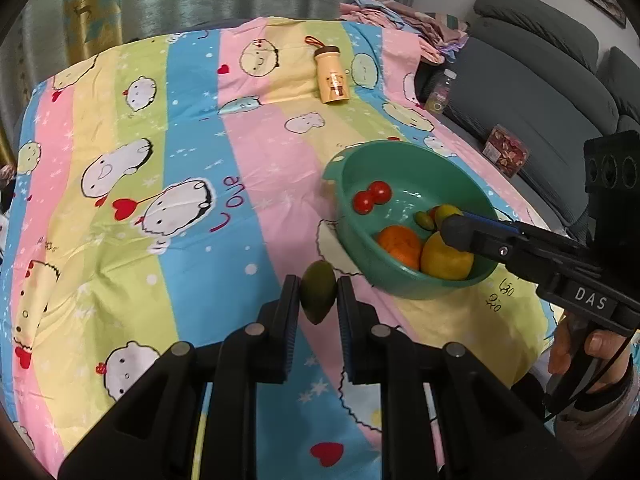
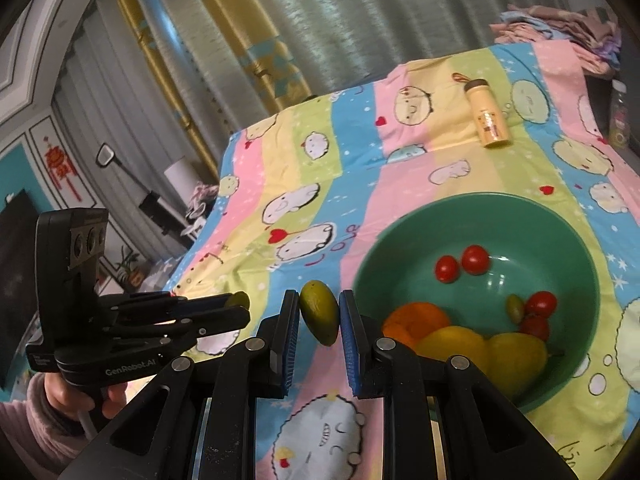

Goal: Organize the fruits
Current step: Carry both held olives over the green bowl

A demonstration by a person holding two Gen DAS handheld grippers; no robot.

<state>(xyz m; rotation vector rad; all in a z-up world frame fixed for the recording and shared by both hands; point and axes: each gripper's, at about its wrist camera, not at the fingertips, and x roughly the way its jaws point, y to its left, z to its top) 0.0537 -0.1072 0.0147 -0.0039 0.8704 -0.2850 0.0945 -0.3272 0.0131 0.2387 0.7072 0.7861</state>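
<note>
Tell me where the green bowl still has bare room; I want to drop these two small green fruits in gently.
The green bowl is bare along its far wall, behind the two cherry tomatoes, and in the middle between them and the orange. Its near side is crowded: orange, yellow fruits, more tomatoes.

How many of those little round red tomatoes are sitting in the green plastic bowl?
4. A pair of red tomatoes sits toward the green plastic bowl's far wall; another pair lies beside a small green fruit. More may hide under the large fruit.
</note>
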